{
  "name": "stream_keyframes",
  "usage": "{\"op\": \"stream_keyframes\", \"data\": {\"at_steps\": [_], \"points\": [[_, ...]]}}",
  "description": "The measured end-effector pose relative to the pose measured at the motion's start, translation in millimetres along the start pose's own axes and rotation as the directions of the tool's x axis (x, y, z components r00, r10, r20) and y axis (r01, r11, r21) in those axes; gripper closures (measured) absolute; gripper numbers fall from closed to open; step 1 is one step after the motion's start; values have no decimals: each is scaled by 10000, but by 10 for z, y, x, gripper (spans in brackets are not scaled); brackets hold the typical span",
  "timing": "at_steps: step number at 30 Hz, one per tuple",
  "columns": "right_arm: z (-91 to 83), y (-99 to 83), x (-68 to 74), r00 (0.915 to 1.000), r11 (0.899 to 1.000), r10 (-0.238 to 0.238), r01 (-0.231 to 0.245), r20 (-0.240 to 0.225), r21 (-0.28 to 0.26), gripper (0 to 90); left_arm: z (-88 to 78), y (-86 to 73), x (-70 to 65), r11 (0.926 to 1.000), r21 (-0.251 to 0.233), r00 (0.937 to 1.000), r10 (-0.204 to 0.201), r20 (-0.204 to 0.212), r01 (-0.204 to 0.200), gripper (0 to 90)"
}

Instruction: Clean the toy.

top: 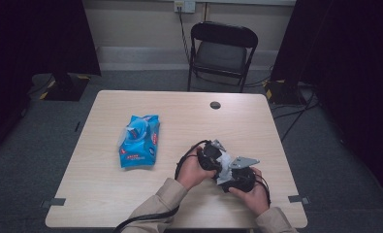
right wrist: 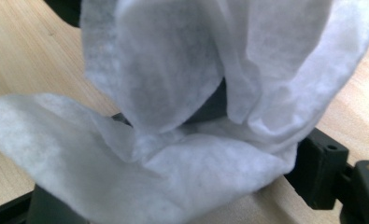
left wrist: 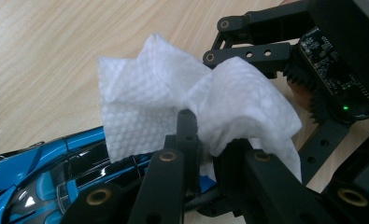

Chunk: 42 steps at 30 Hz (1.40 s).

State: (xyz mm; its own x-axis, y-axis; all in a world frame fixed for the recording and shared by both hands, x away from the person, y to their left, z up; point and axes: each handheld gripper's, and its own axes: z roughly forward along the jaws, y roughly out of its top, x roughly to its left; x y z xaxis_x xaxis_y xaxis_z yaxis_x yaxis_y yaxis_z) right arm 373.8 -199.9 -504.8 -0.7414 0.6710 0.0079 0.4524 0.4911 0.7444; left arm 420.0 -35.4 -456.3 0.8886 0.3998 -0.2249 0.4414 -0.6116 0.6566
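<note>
Table [top: 131, 194] near edge bare | left tool [left wrist: 205, 154] pinching wipe [left wrist: 173, 102] | right tool [top: 237, 177] spread

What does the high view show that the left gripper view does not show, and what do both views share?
The high view alone: the black folding chair behind the table, the grey floor, the person's sleeves, and the whole blue wipes pack. The left gripper view alone: the left hand-held gripper shut on the white wipe, the wipe's dimpled texture, and the circuit board with a green light on the right hand-held gripper. Both share: the wooden table, the wipe, the pack and both grippers.
</note>
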Motion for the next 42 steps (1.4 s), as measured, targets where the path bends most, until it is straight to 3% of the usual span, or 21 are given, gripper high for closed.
{"op": "stream_keyframes", "data": {"at_steps": [4,15,16,23,31,37,42], "points": [[0,0,1,10000,10000,0,0,7,-5,243,-6,-9,25,9999,-59,9999,-107,97,108,824],[0,0,0,10000,10000,3,-3,6,9,243,-141,-52,207,9995,-51,9981,-307,-532,304,824],[1,0,0,10000,10000,2,-2,7,-4,244,-156,-61,242,9988,-169,9973,-464,-569,455,824],[0,0,0,10000,10000,0,0,3,6,244,-206,-77,361,9978,-346,9940,-596,-919,566,823],[0,0,1,10000,10000,1,-1,4,-1,244,-259,-151,543,9946,-364,9814,-1023,-1622,976,822],[0,0,1,10000,10000,9,-9,-4,2,244,-296,-239,704,9865,-566,9725,-1610,-1680,1536,821],[0,0,0,10000,10000,3,-3,-3,9,244,-311,-286,789,9816,-713,9688,-1866,-1633,1771,820]]}}
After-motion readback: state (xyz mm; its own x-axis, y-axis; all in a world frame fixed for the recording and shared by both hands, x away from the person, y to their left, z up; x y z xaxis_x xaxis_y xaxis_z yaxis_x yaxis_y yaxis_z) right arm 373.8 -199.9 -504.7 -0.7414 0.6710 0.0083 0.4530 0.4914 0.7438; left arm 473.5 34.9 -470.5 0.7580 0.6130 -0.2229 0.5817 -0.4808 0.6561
